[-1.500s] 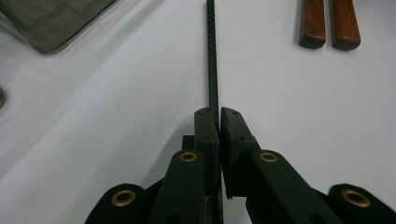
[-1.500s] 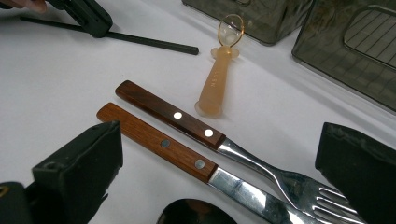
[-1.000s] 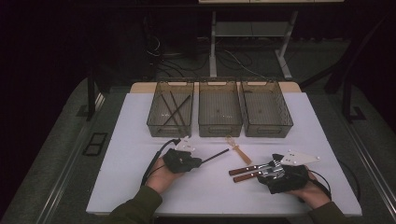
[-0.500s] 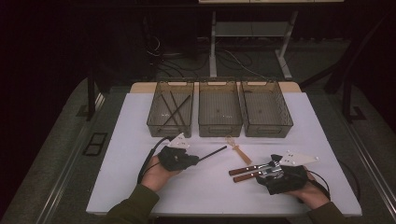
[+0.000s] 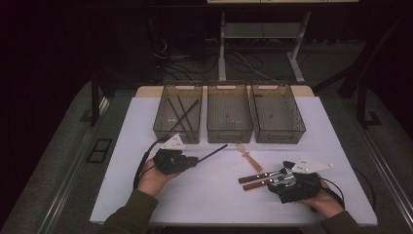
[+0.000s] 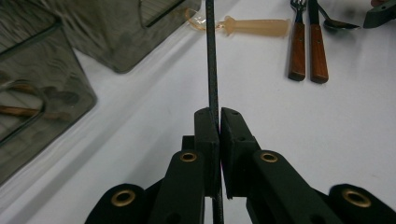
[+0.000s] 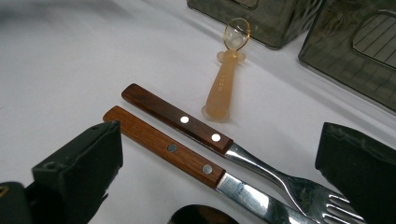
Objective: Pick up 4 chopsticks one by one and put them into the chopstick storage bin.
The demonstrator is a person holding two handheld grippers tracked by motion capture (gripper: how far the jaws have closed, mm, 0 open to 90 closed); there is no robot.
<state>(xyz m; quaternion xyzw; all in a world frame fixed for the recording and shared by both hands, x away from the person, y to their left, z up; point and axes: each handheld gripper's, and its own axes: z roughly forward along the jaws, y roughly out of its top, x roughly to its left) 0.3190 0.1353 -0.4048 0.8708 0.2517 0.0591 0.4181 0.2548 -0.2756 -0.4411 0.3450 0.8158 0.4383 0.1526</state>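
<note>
My left gripper [image 5: 194,160] [image 6: 219,117] is shut on a thin black stick [image 5: 214,150] [image 6: 212,70], held a little above the white table, tip pointing right toward the bins. My right gripper [image 5: 281,178] [image 7: 219,172] rests at the front right with its jaws open wide. Between them lie the metal ends of a wood-handled fork [image 5: 253,177] [image 7: 177,117] and knife [image 5: 256,185] [image 7: 161,143], with a spoon bowl [image 7: 201,215] beside them; the pads touch none of these. A small translucent amber spoon [image 5: 248,156] [image 7: 226,86] [image 6: 254,26] lies between the two grippers.
Three smoky see-through bins stand in a row at the back: the left bin [image 5: 174,134] holds several black sticks [image 5: 181,112], then the middle bin [image 5: 230,133] and the right bin [image 5: 281,135]. The white table top [image 5: 204,200] ends just in front of the hands.
My left hand has lifted and drawn left with the black stick still in its jaws, so the stick's tip now sits nearer the left bin. The right gripper and cutlery have stayed put.
</note>
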